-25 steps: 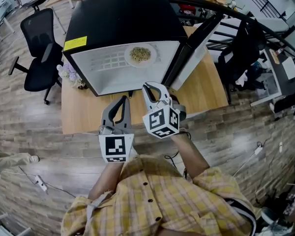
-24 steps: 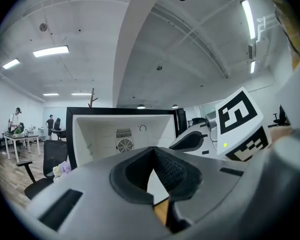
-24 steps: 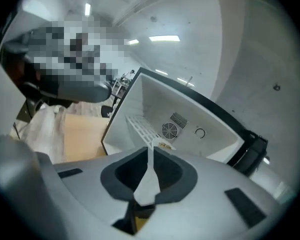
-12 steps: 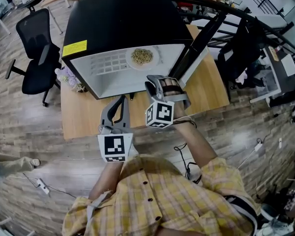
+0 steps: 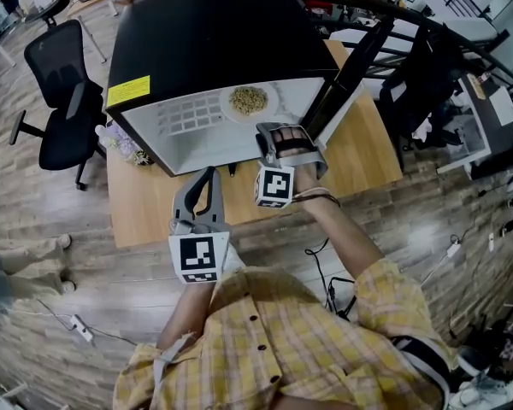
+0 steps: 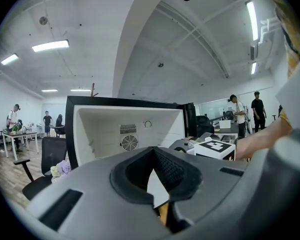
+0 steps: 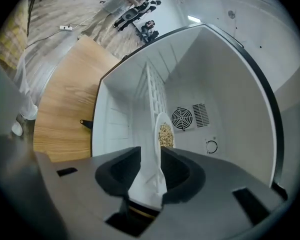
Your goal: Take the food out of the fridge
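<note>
A white plate of pale grainy food sits on the shelf inside the open black fridge. My right gripper is rolled on its side at the fridge mouth, just in front of the plate. Its jaws are opening and press on nothing. In the right gripper view the plate of food lies ahead of the right gripper, and the white shelf edge runs through the gap. My left gripper hangs shut and empty over the table, short of the fridge; the left gripper faces the white interior.
The fridge door stands open at the right. The fridge rests on a wooden table, with a small bunch of flowers at its left corner. A black office chair stands left of the table. People stand far off in the room.
My right gripper has moved forward to the fridge opening, rolled onto its side and opened its jaws. The left gripper has crept slightly forward.
</note>
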The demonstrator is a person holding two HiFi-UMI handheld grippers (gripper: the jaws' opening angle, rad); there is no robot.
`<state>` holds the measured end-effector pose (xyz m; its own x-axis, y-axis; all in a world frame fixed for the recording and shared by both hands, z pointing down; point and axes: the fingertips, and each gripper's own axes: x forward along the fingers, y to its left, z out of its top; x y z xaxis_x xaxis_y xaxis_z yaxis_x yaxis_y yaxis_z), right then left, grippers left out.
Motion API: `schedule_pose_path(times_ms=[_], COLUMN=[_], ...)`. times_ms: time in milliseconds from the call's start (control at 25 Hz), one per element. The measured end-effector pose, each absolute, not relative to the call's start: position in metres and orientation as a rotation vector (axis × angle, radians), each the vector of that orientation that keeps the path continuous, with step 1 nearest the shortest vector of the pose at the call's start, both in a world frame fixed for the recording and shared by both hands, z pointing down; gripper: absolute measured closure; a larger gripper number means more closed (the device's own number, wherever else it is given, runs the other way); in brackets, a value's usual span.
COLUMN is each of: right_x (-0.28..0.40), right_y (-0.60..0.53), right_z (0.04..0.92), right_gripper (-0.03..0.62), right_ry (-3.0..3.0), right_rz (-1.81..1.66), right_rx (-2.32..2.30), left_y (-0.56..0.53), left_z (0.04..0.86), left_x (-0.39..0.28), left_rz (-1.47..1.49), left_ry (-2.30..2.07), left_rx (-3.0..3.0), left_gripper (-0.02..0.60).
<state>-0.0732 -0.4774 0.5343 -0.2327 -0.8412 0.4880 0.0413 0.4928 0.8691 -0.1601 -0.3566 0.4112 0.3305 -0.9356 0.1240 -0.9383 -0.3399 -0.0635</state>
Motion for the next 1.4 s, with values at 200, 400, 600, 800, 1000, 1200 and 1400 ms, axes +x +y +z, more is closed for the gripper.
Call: schedule_pose_path(times_ms=[200, 400, 600, 800, 1000, 1200, 1400], right_x=[-0.077, -0.079, -0.076, -0.077, -0.077, -0.077, -0.074], right_y=[-0.490, -0.499, -0.505, -0.508, -0.506, -0.502, -0.491], right_z=[0.537, 0.537, 0.539, 0.534, 0.525, 0.514, 0.512], right_gripper=[0.476, 0.477, 0.510, 0.557, 0.571, 0.579, 0.577], right_ry=[-1.589, -1.576, -1.556, -1.551, -1.552, -1.549, -1.544], right_rz=[-0.984, -0.993, -1.012, -1.038, -1.096, -1.113, -1.144], right_rx=[0.741, 0.751, 0.764, 0.790, 0.844, 0.854, 0.864], left_y=[-0.358, -0.359, -0.362, -0.362, -0.361, -0.359, -0.358], left_z=[0.412, 0.415, 0.415, 0.418, 0.417, 0.418, 0.415], left_x=[-0.164, -0.167, -0.174, -0.176, -0.177, -0.173, -0.173], left_rz=[0.221, 0.223, 0.223, 0.233, 0.230, 0.231, 0.227], left_ry=[-1.790, -1.787, -1.801, -1.801, -1.815, -1.805, -1.818], left_rx=[2.547, 2.544, 2.530, 2.523, 2.516, 2.519, 2.524], left_gripper=[0.574, 0.574, 0.574, 0.574, 0.574, 0.574, 0.574])
